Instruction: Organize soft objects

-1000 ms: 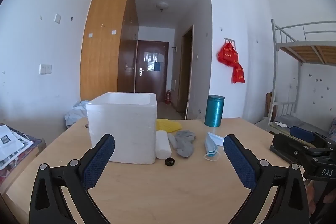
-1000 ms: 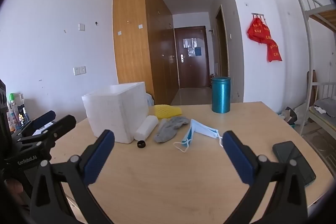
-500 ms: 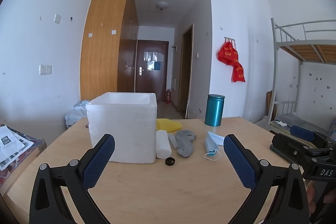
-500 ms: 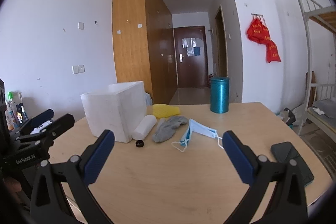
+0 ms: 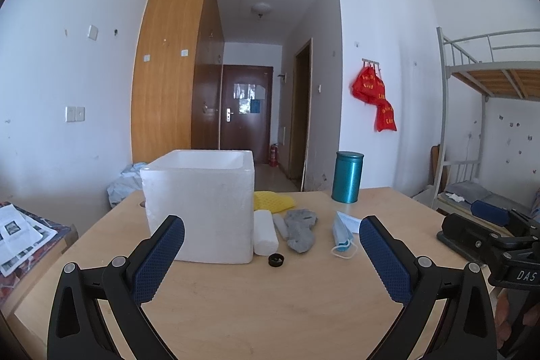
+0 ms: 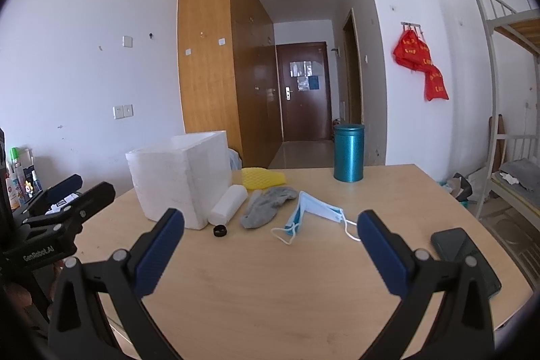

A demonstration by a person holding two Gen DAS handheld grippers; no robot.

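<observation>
Both grippers hover low over the near edge of the pale wooden table (image 6: 270, 309), each with its blue-padded fingers spread wide and nothing between them. Ahead of the right gripper (image 6: 271, 245), almost on its centre line, lies the blue-and-white pleated face mask (image 6: 312, 213), folded into a tent, its ear loops trailing toward the fingers; it is the nearest soft thing to either hand. From the left gripper (image 5: 271, 253) the same mask sits ahead and to the right, so the right hand looks better placed for it.

Just left of the mask lies the grey knitted sock (image 6: 266, 204), its long axis running away from the fingers and slightly rightward. Beyond it is the yellow mesh sponge (image 6: 263, 177), and beside the sock a white cylindrical roll (image 6: 229, 203) rests against the open white foam box (image 5: 202, 201), the likely container.

Counted: one mask, one sock, one sponge, one roll, one box. Also one small black cap (image 6: 220, 230), one teal metal canister (image 6: 349, 152), and one black phone (image 6: 462, 253) at the right edge.
</observation>
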